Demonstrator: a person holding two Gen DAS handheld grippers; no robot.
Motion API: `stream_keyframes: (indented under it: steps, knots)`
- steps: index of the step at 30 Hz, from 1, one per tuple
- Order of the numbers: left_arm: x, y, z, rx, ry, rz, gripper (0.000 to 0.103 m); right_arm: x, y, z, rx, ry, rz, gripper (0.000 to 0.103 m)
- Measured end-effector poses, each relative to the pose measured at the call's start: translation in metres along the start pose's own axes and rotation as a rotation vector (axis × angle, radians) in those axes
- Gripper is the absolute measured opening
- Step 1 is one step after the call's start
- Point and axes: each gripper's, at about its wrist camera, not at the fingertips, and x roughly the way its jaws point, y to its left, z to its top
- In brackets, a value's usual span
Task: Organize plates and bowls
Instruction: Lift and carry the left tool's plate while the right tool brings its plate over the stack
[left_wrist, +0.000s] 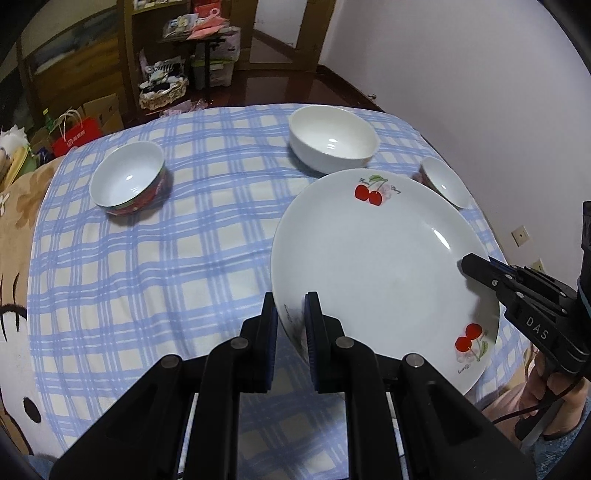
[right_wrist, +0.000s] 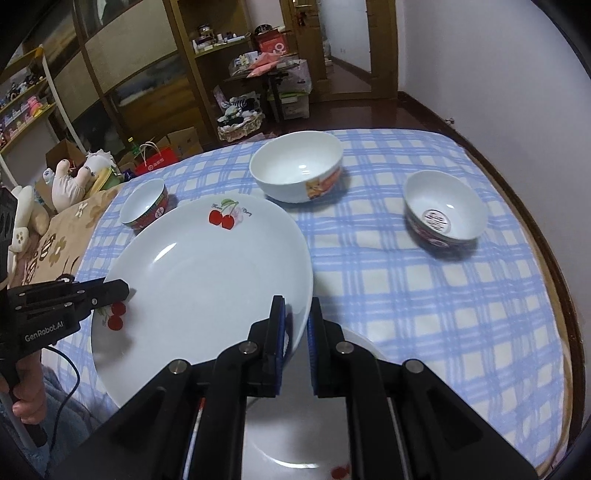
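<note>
I have the left gripper (left_wrist: 290, 314) and right gripper (right_wrist: 295, 317) clamped on opposite rims of the cherry plate (left_wrist: 376, 258), held clear above a second plate (right_wrist: 295, 435) at lower centre of the right view.

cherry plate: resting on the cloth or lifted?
Lifted. The cherry plate is gripped at opposite rims by the left gripper and right gripper; a second plate shows beneath it.

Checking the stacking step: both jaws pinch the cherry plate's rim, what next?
Probably carry the cherry plate, level, over the second plate below the right gripper and lower it there. Left gripper grips the opposite rim; the three bowls sit apart farther back.
</note>
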Motion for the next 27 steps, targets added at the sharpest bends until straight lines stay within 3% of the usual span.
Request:
stream_keyframes:
  steps: [15, 21, 27]
  knots:
    - [-0.019, -0.050, -0.023, 0.077, -0.022, -0.001, 0.014, -0.049, -0.027, -0.036, 0.040, -0.036, -0.029, 0.013]
    - [-0.020, -0.058, -0.033, 0.071, -0.024, -0.053, 0.014, -0.057, -0.040, -0.052, 0.084, -0.044, -0.028, 0.013]
    - [-0.015, -0.066, -0.041, 0.084, -0.019, -0.048, 0.014, -0.055, -0.048, -0.066, 0.114, -0.037, -0.028, 0.013]
